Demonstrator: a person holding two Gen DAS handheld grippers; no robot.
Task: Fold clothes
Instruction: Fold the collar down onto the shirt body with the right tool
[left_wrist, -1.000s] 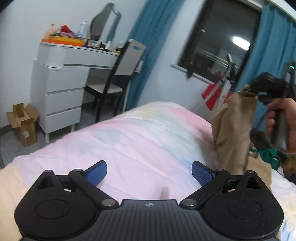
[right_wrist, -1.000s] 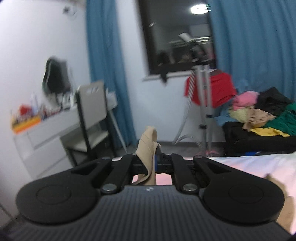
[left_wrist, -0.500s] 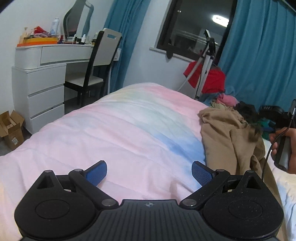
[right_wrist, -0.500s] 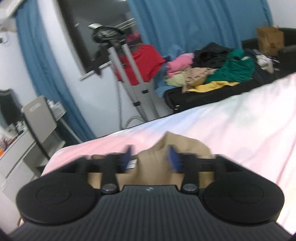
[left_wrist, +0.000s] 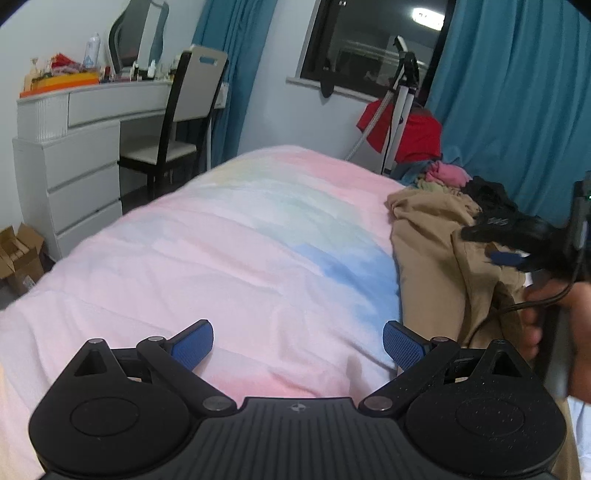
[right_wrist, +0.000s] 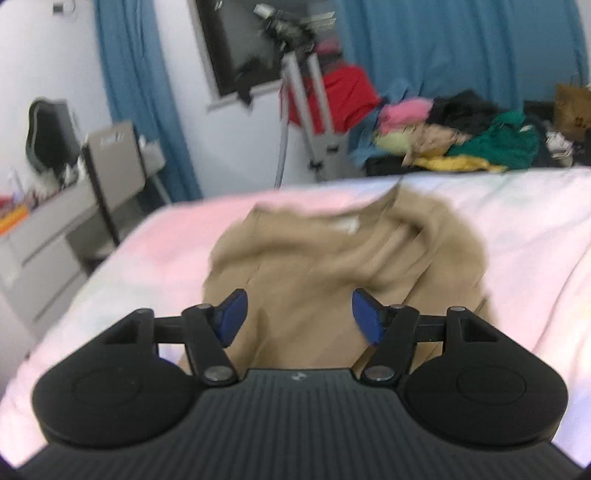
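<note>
A tan garment (right_wrist: 332, 258) lies crumpled on the pink and blue bed cover (left_wrist: 221, 240), at the right side (left_wrist: 428, 251) in the left wrist view. My right gripper (right_wrist: 299, 314) hovers low over its near part. Its jaws stand apart and are closing, with cloth below the gap and no pad pressing on it. In the left wrist view that gripper (left_wrist: 487, 245) is seen at the far right, held by a hand (left_wrist: 535, 306). My left gripper (left_wrist: 297, 343) is open above bare bed cover, left of the garment, holding nothing.
A heap of mixed clothes (right_wrist: 461, 136) lies beyond the bed by the blue curtain. A metal stand with a red cloth (left_wrist: 406, 129) is at the bed's far end. A white dresser (left_wrist: 74, 147), a chair (left_wrist: 184, 110) and a cardboard box (left_wrist: 18, 254) stand to the left.
The right gripper let go of the tan garment it held up and came down. The garment dropped from hanging to lying crumpled on the bed. The left gripper stayed open.
</note>
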